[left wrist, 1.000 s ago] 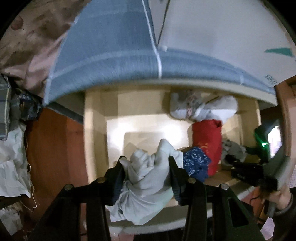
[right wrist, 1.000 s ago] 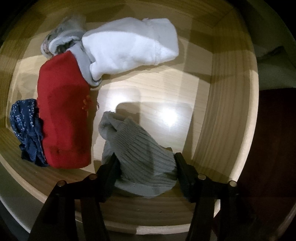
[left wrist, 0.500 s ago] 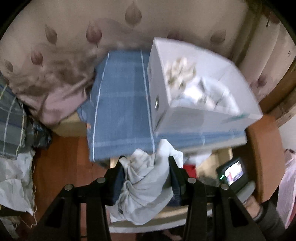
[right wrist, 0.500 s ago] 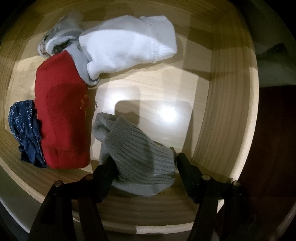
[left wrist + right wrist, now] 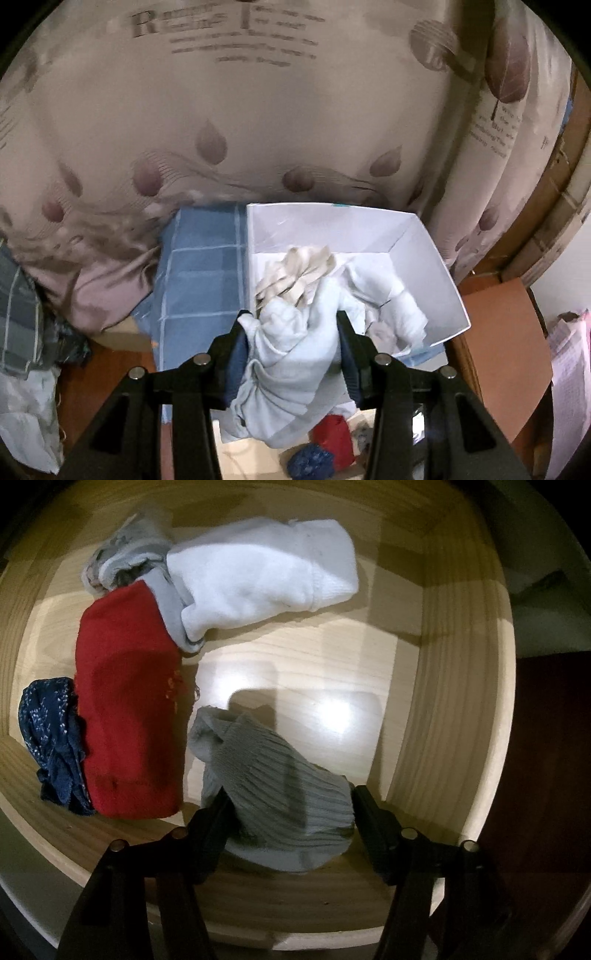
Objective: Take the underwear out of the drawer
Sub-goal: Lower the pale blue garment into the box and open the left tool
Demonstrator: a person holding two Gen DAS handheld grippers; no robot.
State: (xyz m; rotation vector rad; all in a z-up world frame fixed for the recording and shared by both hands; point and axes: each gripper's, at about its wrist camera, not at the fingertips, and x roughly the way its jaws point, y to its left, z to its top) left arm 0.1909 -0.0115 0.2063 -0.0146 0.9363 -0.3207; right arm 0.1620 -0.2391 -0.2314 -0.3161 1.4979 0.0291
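My left gripper is shut on a pale blue-white bundle of underwear and holds it up in front of an open white box with several pale garments inside. In the right wrist view my right gripper is wide open in the wooden drawer, its fingers on either side of a grey ribbed garment without squeezing it. A red garment, a dark blue patterned one, a white one and a grey bundle lie in the drawer.
The white box stands on a blue checked cloth over the cabinet. A patterned curtain hangs behind. The drawer with the red garment shows below the left gripper. Brown wood is at the right, crumpled fabric at the left.
My left gripper has lifted the pale underwear out of the drawer and up to the white box. My right gripper has stayed around the grey garment, shifting only slightly.
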